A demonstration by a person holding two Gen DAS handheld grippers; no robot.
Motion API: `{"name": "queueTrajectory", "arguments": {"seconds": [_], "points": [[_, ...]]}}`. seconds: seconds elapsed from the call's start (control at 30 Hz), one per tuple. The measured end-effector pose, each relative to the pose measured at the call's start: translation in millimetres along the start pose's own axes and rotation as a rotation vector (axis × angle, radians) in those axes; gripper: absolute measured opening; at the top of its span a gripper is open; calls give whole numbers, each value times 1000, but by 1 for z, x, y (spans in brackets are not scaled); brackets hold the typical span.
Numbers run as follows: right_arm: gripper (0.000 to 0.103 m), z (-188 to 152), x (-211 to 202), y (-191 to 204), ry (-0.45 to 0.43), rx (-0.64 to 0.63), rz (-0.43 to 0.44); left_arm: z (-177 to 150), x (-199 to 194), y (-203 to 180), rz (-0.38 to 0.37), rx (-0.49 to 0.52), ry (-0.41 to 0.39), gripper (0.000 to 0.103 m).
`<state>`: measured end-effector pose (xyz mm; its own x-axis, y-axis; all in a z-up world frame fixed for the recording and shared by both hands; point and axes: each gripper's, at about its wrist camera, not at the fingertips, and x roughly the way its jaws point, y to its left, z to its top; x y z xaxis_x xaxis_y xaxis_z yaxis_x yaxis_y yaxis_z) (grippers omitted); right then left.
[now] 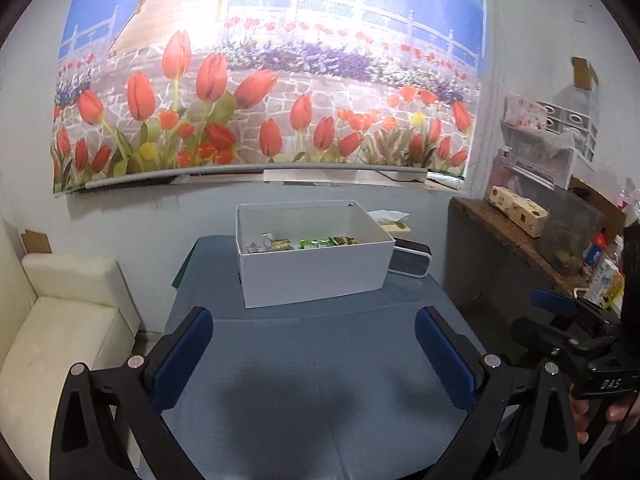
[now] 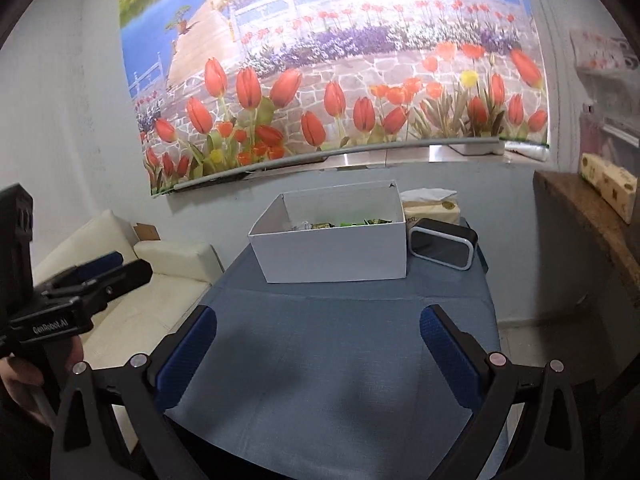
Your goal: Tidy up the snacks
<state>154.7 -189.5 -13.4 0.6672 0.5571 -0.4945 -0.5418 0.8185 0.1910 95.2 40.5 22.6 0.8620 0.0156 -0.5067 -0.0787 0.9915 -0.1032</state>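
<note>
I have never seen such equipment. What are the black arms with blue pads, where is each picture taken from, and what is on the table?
There is no robot here. A person holds one hand-held gripper in each hand, and each gripper carries a wide-angle camera that looks along its two fingers. One picture comes from the left gripper, the other from the right gripper. Both are open and hold nothing. On the blue table stands a white box with snacks inside. Beside it are a black device and tissues.
</note>
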Motion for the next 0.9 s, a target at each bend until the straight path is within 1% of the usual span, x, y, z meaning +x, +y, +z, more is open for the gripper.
{"name": "queueTrajectory", "arguments": {"seconds": [0.13, 0.2, 0.33, 0.57, 0.9], "points": [[103, 0, -9, 5, -17, -9, -1, -2, -9, -6, -16, 15, 10, 103], [103, 1, -12, 7, -24, -13, 0, -3, -13, -8, -7, 20, 6, 103], [103, 1, -14, 10, -23, -19, 12, -3, -17, -8, -12, 14, 5, 103], [103, 0, -13, 13, -23, -28, 13, -3, -17, -9, -5, 18, 5, 103], [103, 0, -14, 12, -24, -28, 21, -2, -20, -11, -19, 22, 2, 103]]}}
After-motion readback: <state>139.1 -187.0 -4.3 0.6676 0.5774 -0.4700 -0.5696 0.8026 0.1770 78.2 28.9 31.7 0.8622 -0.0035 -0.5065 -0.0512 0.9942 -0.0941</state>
